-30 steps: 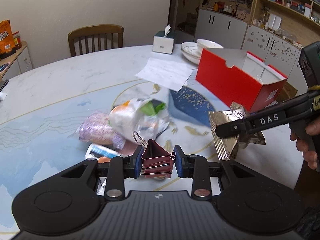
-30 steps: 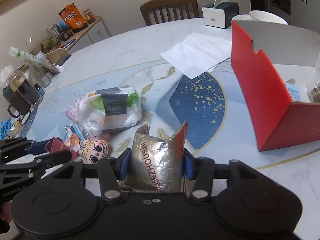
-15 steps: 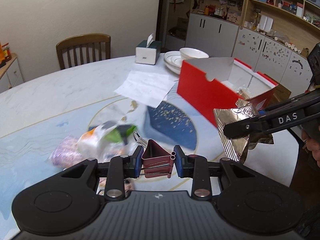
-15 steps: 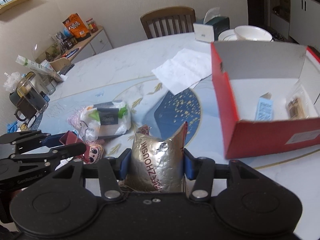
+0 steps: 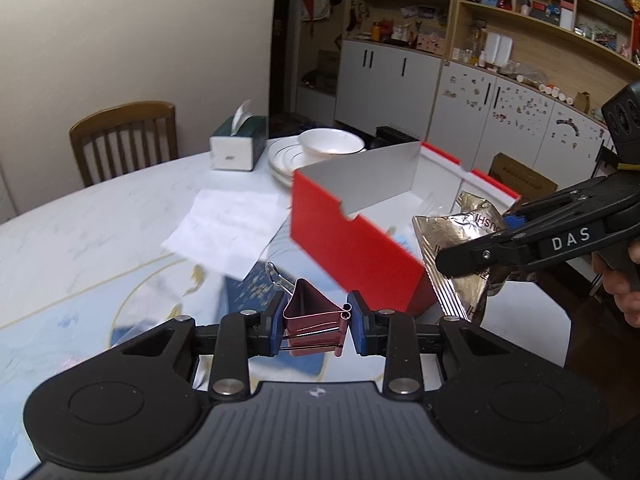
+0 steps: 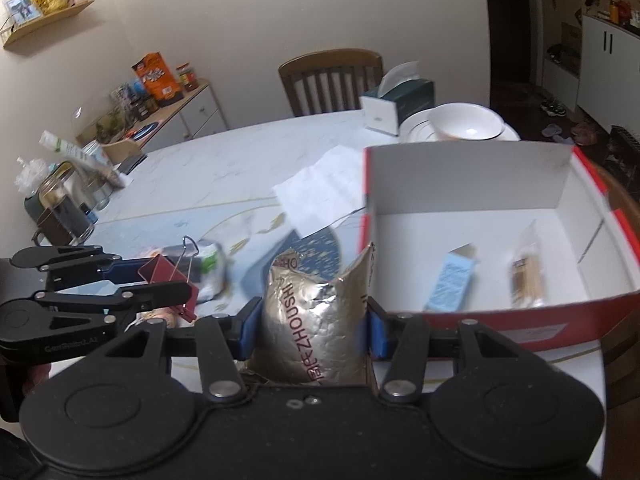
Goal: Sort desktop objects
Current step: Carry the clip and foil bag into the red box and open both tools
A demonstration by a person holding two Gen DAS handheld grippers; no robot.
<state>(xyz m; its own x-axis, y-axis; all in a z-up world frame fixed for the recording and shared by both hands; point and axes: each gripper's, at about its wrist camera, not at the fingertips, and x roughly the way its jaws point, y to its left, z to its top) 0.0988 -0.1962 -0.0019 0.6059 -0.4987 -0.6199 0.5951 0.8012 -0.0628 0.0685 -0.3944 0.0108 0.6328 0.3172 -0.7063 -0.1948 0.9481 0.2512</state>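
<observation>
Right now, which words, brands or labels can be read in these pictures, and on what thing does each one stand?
"DAS": on the right claw.
"ZHOUSHI", beside unclear characters: on the foil packet in that claw.
"USH": the same packet, seen from the left claw.
Too blurred to read: left claw's side marking, orange snack bag, blue packet, box's white label.

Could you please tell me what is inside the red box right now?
Inside the red box lie a light blue packet and a clear brownish packet. The foil bag covers its near left corner.
</observation>
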